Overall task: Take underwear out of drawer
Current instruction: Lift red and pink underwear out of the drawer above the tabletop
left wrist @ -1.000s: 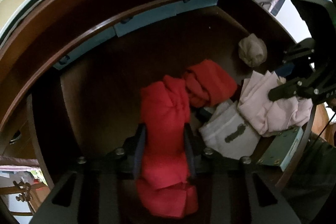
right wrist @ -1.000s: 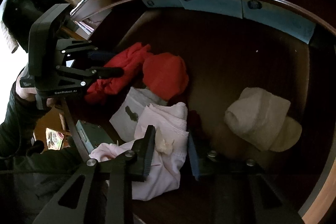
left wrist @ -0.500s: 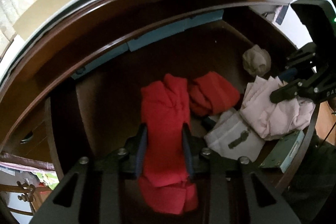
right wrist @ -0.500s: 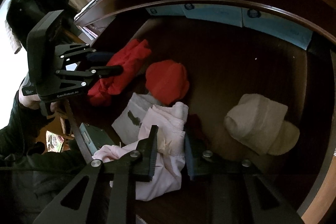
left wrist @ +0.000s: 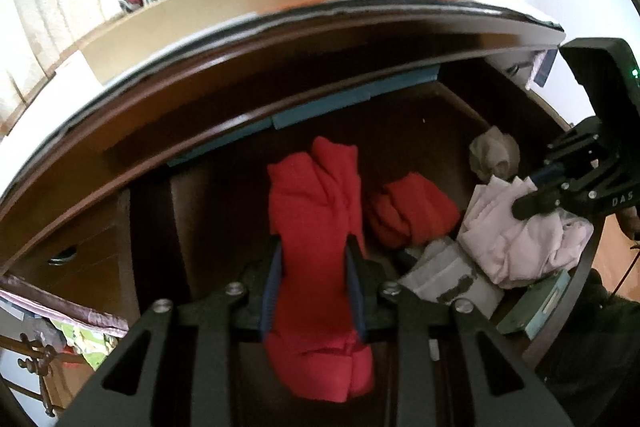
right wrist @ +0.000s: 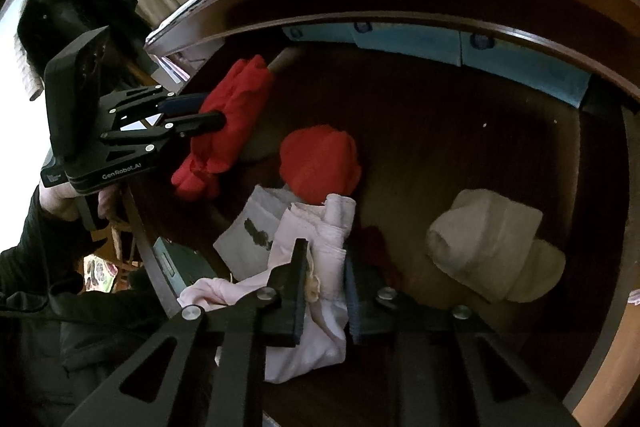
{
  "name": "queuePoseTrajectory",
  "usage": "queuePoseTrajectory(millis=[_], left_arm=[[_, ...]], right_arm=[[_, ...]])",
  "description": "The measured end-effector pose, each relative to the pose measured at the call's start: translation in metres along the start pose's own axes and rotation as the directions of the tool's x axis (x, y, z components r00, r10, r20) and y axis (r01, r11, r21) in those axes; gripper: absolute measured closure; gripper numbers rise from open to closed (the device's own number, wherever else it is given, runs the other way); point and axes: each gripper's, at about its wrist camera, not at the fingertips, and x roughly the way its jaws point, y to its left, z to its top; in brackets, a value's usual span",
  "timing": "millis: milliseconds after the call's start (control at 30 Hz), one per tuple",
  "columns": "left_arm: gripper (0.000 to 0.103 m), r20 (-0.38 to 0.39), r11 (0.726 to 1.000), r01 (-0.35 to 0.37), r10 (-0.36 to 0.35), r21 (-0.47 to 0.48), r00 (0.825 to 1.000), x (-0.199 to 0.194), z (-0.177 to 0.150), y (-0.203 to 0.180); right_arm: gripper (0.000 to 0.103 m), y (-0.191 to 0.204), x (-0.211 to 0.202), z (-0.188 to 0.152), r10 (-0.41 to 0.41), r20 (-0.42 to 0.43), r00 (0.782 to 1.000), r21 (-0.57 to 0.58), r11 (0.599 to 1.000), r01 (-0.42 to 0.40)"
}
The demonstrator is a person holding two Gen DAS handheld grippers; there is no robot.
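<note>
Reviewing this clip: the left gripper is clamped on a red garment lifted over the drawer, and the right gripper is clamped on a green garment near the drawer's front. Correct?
Not quite. The right gripper is clamped on a pale pink garment, not a green one; the right wrist view shows it between the pads. The rest holds: the left gripper is clamped on the red garment over the drawer.

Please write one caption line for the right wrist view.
Right tongs clamp pale pink cotton underwear in dark wooden drawer.
</note>
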Motion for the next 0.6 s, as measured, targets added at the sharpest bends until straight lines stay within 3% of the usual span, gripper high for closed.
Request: queuePoseTrajectory(millis=[600], left_arm=[[0.077, 0.15, 0.994, -0.058, 0.072, -0.095, 0.986, -0.023, -0.008, 0.009]], right_arm=[[0.086, 0.008, -0.023, -0.007, -0.026, 0.174, 0.984, -0.04, 0.999, 0.033]])
